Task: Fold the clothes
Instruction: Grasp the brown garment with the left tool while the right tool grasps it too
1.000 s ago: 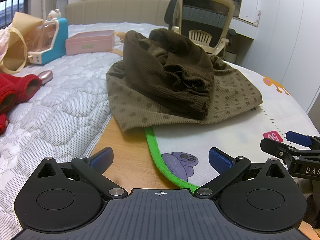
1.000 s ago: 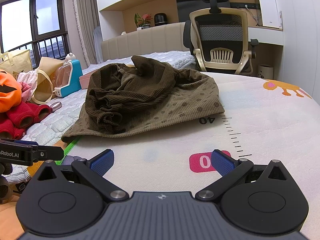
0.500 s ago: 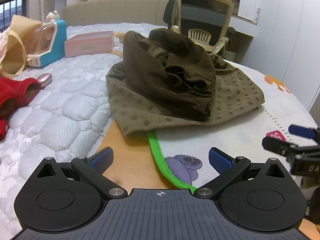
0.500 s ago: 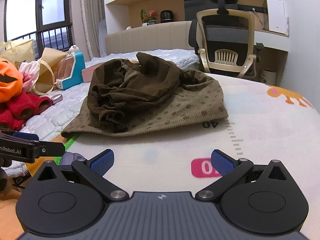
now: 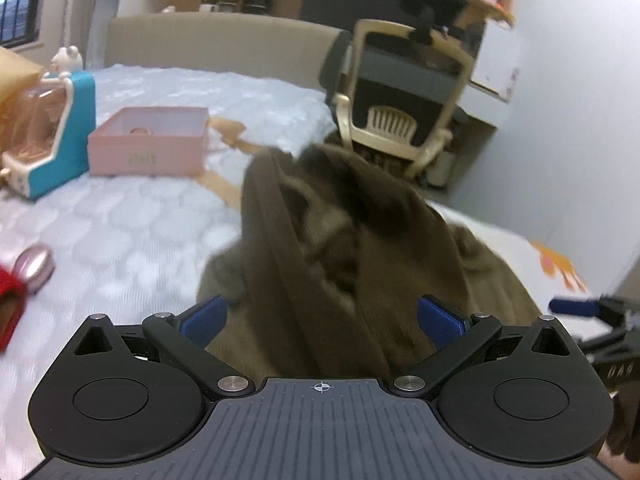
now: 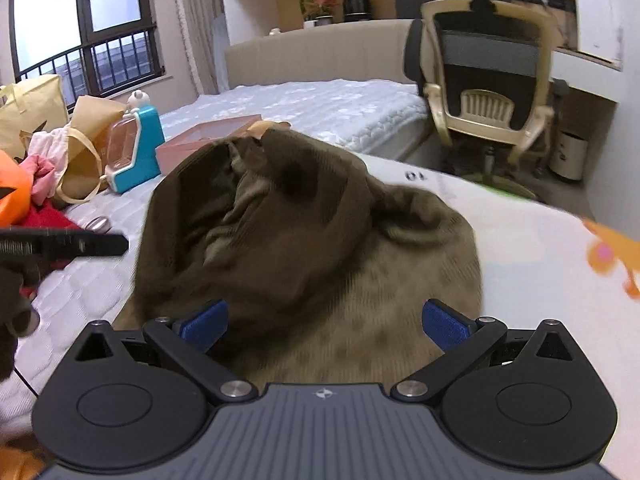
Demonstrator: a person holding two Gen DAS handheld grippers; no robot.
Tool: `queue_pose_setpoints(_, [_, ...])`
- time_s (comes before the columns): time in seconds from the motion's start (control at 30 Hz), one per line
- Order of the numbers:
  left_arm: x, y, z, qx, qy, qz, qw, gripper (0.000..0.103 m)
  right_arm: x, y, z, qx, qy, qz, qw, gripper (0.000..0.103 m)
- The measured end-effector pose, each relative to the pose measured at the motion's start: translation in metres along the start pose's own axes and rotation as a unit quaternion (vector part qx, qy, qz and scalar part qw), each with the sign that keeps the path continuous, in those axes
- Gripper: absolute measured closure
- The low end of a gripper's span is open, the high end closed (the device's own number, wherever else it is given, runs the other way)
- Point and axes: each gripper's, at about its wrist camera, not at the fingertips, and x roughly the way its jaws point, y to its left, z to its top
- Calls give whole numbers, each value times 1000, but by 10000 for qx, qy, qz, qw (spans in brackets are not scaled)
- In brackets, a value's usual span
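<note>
Two hand-held grippers were in use, and both stood with the jaws spread wide, grasping nothing. The left hand-held gripper [image 5: 322,316] filled the bottom of its own frame, and its two blue pads [image 5: 202,318] were on either side of the brown garment [image 5: 320,248], which lay in the centre of the frame. The right hand-held gripper [image 6: 324,318] was likewise at the bottom of its frame, its two blue pads [image 6: 442,322] apart over the same garment [image 6: 280,240]. From these views I cannot tell whether any pad touched the cloth.

There was one garment, crumpled in a heap. It had a darker ribbed part on top and a lighter dotted part [image 6: 384,320] below, at the lower centre of the right view. It lay on a white mat [image 6: 528,248] with orange cartoon prints, at the right of the frame.

Each gripper showed also in the other camera: the right one [image 5: 580,308] at the right edge of the left view, the left one [image 6: 64,244] at the left edge of the right view.

On the bed [image 5: 120,216], at the left, I counted one pink box [image 5: 148,144], one blue toy [image 5: 60,136] and one small pink oval thing [image 5: 34,266]. One office chair [image 6: 488,76] stood at the upper right. Two paper bags [image 6: 84,132] were at the left of the right view. Both views were blurred.
</note>
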Motion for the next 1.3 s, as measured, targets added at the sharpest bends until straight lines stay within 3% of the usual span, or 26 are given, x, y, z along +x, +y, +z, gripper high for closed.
queue_pose_setpoints(0.13, [44, 22, 23, -257, 210, -21, 9994, 0, 54, -23, 20, 608, 408, 149, 9972, 0])
queue_pose_setpoints(0.23, [77, 44, 25, -478, 557, -111, 9972, 0, 85, -40, 10, 1229, 906, 346, 9877, 0])
queue_pose_setpoints(0.27, [89, 53, 23, -540, 685, -135, 9961, 0, 81, -40, 5, 1225, 621, 354, 9899, 0])
queue_pose_setpoints(0.33, [103, 65, 17, -647, 822, -120, 9944, 0, 81, -38, 1, 1233, 584, 316, 9901, 0])
queue_pose_setpoints(0.47, [124, 86, 2, -976, 1124, -268, 9885, 0, 87, -22, 6, 598, 864, 146, 9944, 0])
queue_pose_setpoints(0.53, [123, 90, -3, -979, 1006, -387, 9893, 0, 87, -22, 15, 404, 926, 356, 9942, 0])
queue_pose_setpoints(0.57, [120, 91, -3, -980, 974, -460, 9893, 0, 82, -23, 21, 298, 703, 481, 9959, 0])
queue_pose_setpoints(0.63, [114, 93, -3, -986, 913, -607, 9891, 0, 73, -23, 32, -147, 69, 183, 9997, 0])
queue_pose_setpoints(0.7, [108, 94, -3, -992, 852, -754, 9885, 0, 78, -25, 46, -563, -277, -161, 9979, 1])
queue_pose_setpoints(0.73, [103, 95, 0, -1085, 682, -933, 9874, 0, 81, -26, 53, -766, -447, -330, 9955, 7])
queue_pose_setpoints(0.77, [100, 94, 3, -1094, 542, -1043, 9870, 0, 91, -30, 61, -810, -501, -337, 9949, 14])
queue_pose_setpoints(0.87, [101, 85, 9, -911, 387, -1246, 9873, 0, 126, -39, 79, -545, -550, -252, 9967, 17])
queue_pose_setpoints(0.93, [113, 80, 6, -794, 554, -1046, 9898, 0, 154, -44, 79, -86, -219, 104, 9997, 18])
queue_pose_setpoints(0.97, [119, 78, 3, -759, 641, -936, 9906, 0, 168, -47, 79, 144, -53, 282, 9995, 25])
queue_pose_setpoints(1.03, [117, 75, 1, -695, 652, -944, 9910, 2, 185, -49, 74, 567, 239, 541, 9966, 28])
queue_pose_setpoints(1.1, [105, 65, 3, -629, 626, -1119, 9898, 5, 172, -41, 65, 474, 265, 600, 9967, 30])
queue_pose_setpoints(1.17, [86, 56, 4, -429, 563, -1389, 9878, 7, 148, -36, 53, 431, 422, 834, 9947, 38])
queue_pose_setpoints(1.3, [41, 32, -13, -54, 664, -2040, 9767, 7, 94, -26, 18, 177, 752, 1200, 9898, 38])
